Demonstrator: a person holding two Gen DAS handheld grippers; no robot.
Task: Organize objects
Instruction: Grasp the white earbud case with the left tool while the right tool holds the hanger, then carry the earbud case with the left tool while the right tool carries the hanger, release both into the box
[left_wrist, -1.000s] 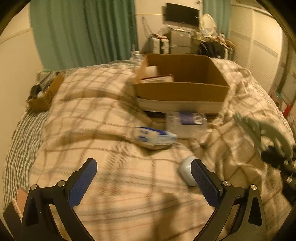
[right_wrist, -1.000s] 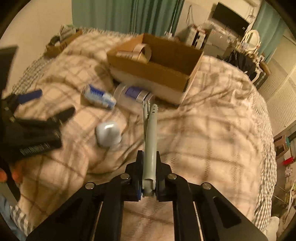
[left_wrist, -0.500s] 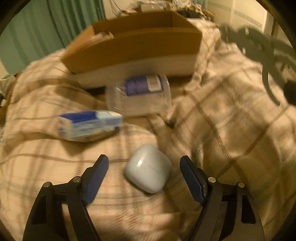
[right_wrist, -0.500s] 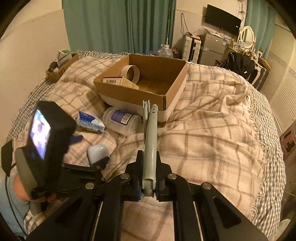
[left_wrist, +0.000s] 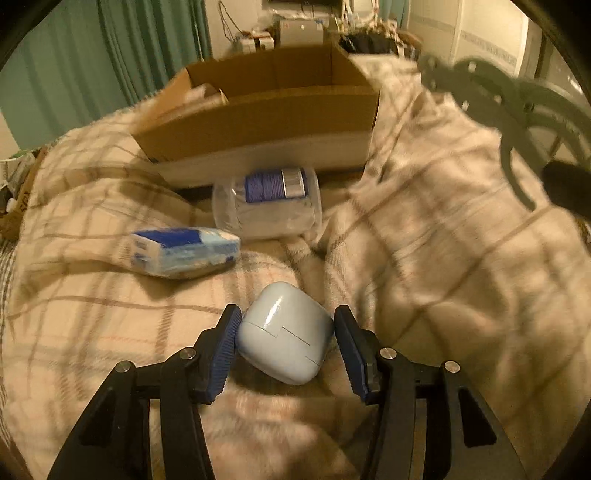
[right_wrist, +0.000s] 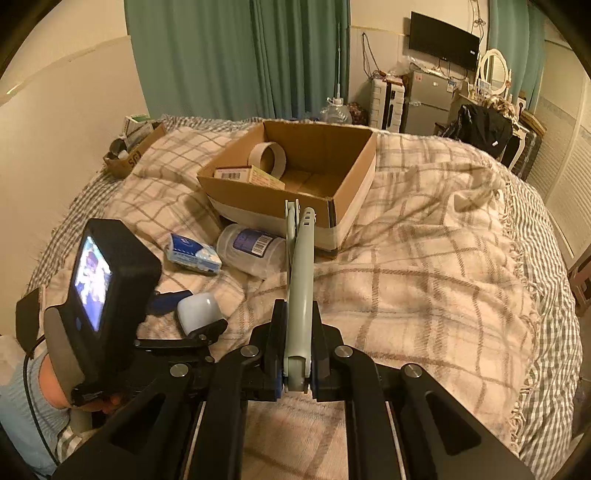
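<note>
A pale blue rounded case (left_wrist: 284, 332) lies on the plaid blanket, and my left gripper (left_wrist: 286, 325) is closed around it with both pads touching its sides; the case also shows in the right wrist view (right_wrist: 199, 312). My right gripper (right_wrist: 297, 321) is shut on a grey-green hand tool (right_wrist: 301, 266) and holds it above the blanket; the tool shows at the upper right in the left wrist view (left_wrist: 491, 99). Beyond lie a blue tissue pack (left_wrist: 184, 251), a clear jar with a blue label (left_wrist: 267, 203) and an open cardboard box (left_wrist: 258, 122).
The box (right_wrist: 354, 184) holds a tape roll (right_wrist: 267, 157) and a small carton (right_wrist: 245, 175). A smaller cardboard box (right_wrist: 133, 155) with items sits at the bed's far left edge. Curtains, a fridge and furniture stand behind the bed.
My left gripper moved forward and down to the pale blue case and closed its jaws on it. My right gripper rose a little, still holding the tool.
</note>
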